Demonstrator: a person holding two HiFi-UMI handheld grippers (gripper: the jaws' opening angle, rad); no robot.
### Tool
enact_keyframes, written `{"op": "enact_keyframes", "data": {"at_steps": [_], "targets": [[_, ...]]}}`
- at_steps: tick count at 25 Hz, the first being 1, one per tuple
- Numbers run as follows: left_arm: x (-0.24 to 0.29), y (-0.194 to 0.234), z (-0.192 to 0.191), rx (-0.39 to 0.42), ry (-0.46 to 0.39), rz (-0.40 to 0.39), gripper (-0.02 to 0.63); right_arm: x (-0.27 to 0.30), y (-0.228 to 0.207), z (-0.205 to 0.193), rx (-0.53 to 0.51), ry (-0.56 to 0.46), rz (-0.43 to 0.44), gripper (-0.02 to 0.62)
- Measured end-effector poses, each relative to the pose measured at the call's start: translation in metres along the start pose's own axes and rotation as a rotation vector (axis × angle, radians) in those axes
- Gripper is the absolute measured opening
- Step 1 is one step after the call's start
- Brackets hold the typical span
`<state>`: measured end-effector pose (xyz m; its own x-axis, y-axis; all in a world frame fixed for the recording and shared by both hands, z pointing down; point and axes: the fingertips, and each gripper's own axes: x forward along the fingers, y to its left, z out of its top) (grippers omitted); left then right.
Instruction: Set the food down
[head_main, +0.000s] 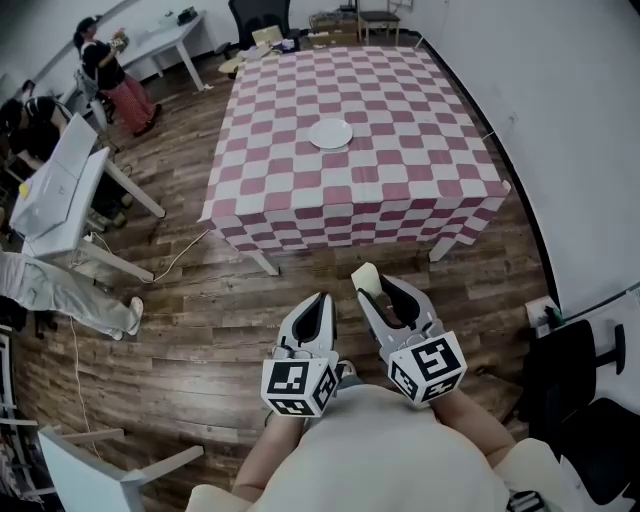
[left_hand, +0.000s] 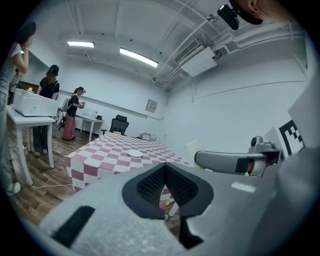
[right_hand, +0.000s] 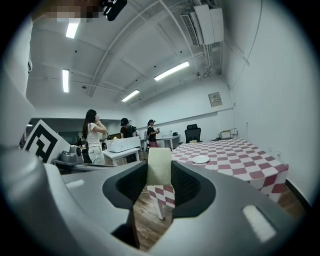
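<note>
In the head view my right gripper (head_main: 374, 284) is shut on a pale, flat slice of food (head_main: 366, 279), held over the wooden floor in front of the table. The right gripper view shows the slice (right_hand: 159, 166) upright between the jaws of that gripper (right_hand: 159, 175). My left gripper (head_main: 322, 302) hangs beside it, shut and holding nothing; in its own view the gripper (left_hand: 165, 169) has its jaws together. A white plate (head_main: 330, 134) lies near the middle of the red-and-white checked table (head_main: 400, 90), well ahead of both grippers. The plate (right_hand: 200, 159) looks bare.
White desks (head_main: 60, 190) stand at the left, with people (head_main: 105, 65) near them. A black office chair (head_main: 258, 14) sits behind the table. The white wall (head_main: 560, 120) runs close along the table's right side. A black chair (head_main: 580, 390) is at my lower right.
</note>
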<state>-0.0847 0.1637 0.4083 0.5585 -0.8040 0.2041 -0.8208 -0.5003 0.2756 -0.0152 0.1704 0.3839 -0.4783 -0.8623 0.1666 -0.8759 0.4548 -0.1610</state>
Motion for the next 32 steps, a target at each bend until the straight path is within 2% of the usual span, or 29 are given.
{"op": "enact_keyframes", "data": {"at_steps": [19, 24, 32], "targets": [[0.039, 0.070, 0.024, -0.002, -0.004, -0.017, 0.006, 0.074, -0.005, 0.006, 0.011, -0.001, -0.037, 0.156], [0.067, 0.084, 0.041, -0.014, 0.002, -0.006, 0.006, 0.100, -0.027, 0.020, 0.016, 0.016, -0.042, 0.156], [0.084, 0.104, 0.038, -0.008, -0.002, 0.009, 0.006, 0.126, -0.034, 0.014, 0.010, 0.011, -0.019, 0.156]]}}
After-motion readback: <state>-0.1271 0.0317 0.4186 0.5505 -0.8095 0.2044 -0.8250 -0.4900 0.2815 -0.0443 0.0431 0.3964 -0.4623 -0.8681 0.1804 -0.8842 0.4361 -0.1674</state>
